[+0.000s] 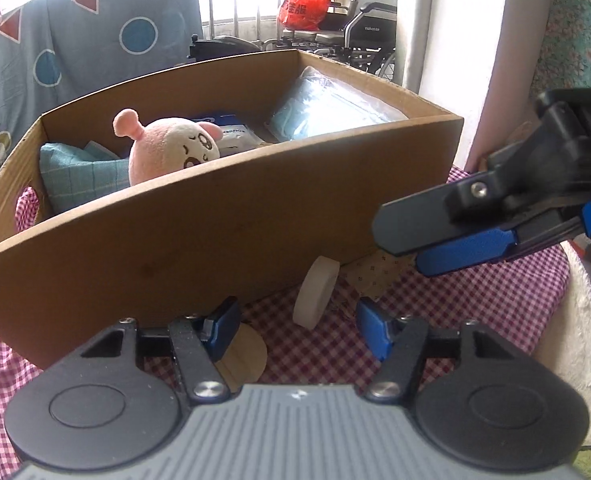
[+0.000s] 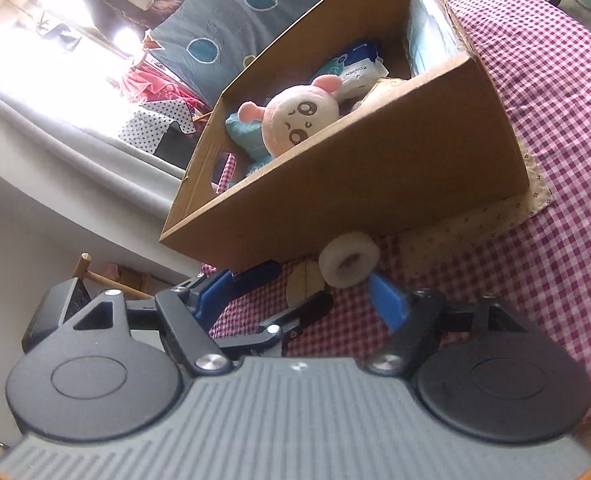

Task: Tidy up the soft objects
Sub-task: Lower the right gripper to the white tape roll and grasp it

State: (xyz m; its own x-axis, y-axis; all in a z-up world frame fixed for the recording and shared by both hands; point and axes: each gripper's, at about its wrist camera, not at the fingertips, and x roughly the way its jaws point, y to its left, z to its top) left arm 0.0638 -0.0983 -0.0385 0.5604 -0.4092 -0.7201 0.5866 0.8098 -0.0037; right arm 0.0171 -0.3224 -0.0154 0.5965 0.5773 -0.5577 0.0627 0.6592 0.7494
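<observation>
Pickup stage: white foam ring point(image 1: 316, 293) rests on the checked tabletop point(image 1: 475, 304) at lower centre against the cardboard box point(image 1: 215, 216), both grippers' jaws open and empty; next, judged, closing squarely on it.

Foreground: left gripper point(image 1: 297, 326), jaws apart, nothing between them.
Table: pink checked cloth point(image 1: 475, 320).
Box: cardboard box point(image 1: 215, 224) holding a pink plush toy point(image 1: 167, 148), teal cushion point(image 1: 81, 178), blue packets point(image 1: 335, 106).
In front of box: white foam ring point(image 1: 315, 292) on edge, leaning against it.
Right: right gripper point(image 1: 419, 244) reaching in beside the box corner.
</observation>
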